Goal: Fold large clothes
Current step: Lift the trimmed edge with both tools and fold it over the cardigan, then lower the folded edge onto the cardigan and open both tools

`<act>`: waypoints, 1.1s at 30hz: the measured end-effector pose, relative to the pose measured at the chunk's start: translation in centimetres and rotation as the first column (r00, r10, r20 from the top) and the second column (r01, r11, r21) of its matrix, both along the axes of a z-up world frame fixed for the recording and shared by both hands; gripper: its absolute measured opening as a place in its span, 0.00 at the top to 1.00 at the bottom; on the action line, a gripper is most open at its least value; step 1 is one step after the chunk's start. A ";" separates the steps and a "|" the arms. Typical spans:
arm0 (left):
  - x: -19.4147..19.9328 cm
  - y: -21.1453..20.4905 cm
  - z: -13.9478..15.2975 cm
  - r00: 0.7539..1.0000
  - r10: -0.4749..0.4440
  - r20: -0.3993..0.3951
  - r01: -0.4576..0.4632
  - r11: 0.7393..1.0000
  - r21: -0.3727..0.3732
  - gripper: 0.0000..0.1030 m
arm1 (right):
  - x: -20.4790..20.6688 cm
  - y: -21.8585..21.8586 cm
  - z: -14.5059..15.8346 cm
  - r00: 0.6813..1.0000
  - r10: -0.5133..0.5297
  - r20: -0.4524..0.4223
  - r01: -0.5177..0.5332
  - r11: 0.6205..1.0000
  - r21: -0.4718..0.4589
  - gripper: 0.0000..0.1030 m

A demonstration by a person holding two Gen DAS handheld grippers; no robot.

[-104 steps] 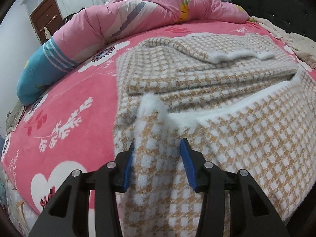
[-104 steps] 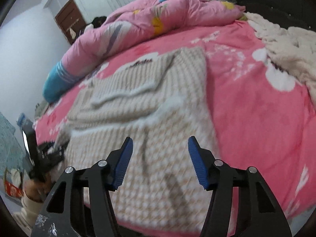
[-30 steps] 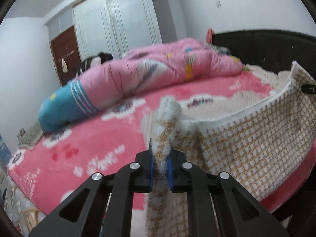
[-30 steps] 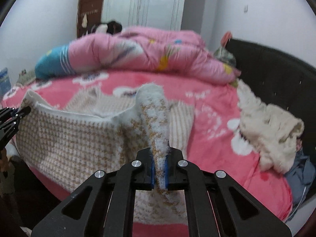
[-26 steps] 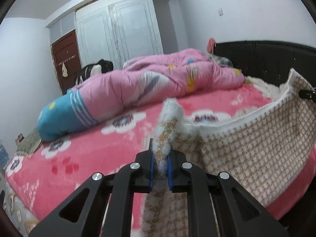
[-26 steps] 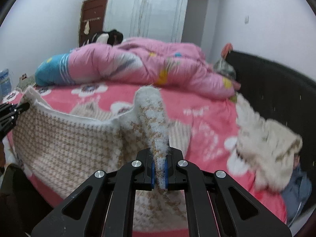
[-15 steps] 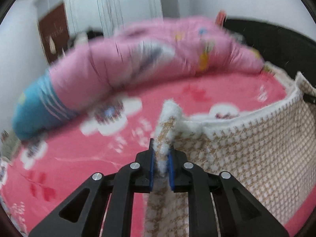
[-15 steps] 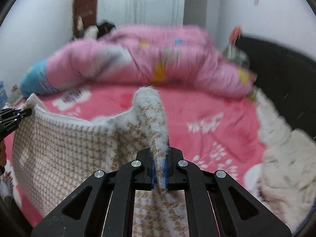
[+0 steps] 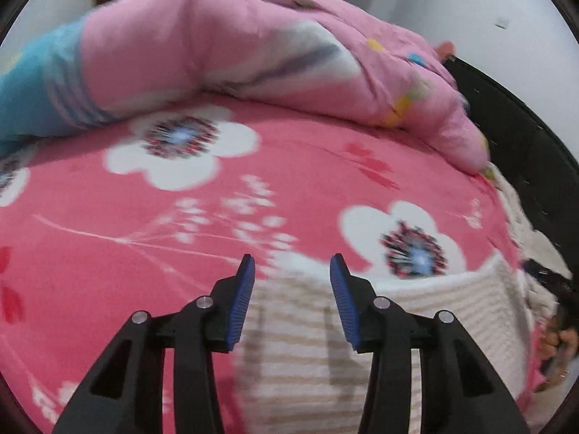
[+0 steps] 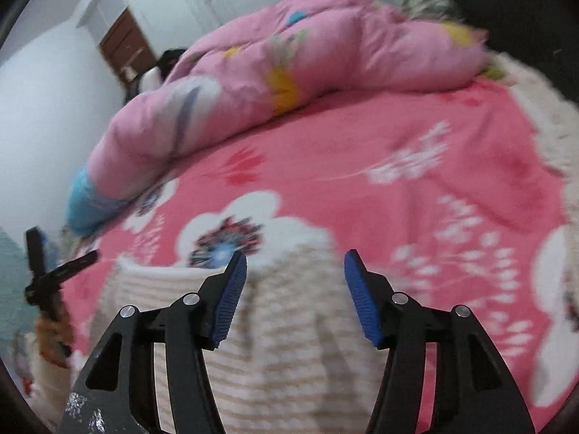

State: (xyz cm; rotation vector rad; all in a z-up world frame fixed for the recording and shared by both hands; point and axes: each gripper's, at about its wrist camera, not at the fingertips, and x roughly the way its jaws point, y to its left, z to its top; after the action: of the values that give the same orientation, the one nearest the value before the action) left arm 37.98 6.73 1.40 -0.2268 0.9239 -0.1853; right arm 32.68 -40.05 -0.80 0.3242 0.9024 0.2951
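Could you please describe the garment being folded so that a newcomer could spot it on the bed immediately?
Start from the bed's pink flowered sheet below the rolled pink duvet. At the sheet's near edge lies the fleecy garment, beneath the left gripper. Its beige-and-white checked weave sets it apart.

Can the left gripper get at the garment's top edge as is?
Probably yes. The left gripper is opening right over the checked garment, whose white edge lies between the jaws, pads clear of it. Nothing lies between; only pink bedsheet beyond.
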 end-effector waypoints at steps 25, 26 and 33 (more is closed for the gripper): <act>-12.7 -13.1 -3.6 0.958 -0.281 -0.052 0.286 0.937 0.203 0.53 | -12.0 9.7 -5.4 0.990 0.065 -0.123 -0.100 0.949 -0.300 0.47; -12.8 -12.7 -4.6 0.959 -0.277 -0.053 0.282 0.939 0.196 0.53 | -11.9 9.7 -6.3 0.990 0.072 -0.119 -0.105 0.946 -0.306 0.47; -17.5 -10.5 -0.3 0.955 -0.292 0.056 0.283 0.950 0.129 0.55 | -18.0 11.7 0.3 0.993 0.121 -0.014 -0.119 0.944 -0.307 0.47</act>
State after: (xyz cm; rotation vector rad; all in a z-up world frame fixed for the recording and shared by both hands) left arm 20.44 -3.74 1.13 0.0283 0.8878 -0.4041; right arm 14.70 -28.32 -0.52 -0.0209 0.9496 0.2620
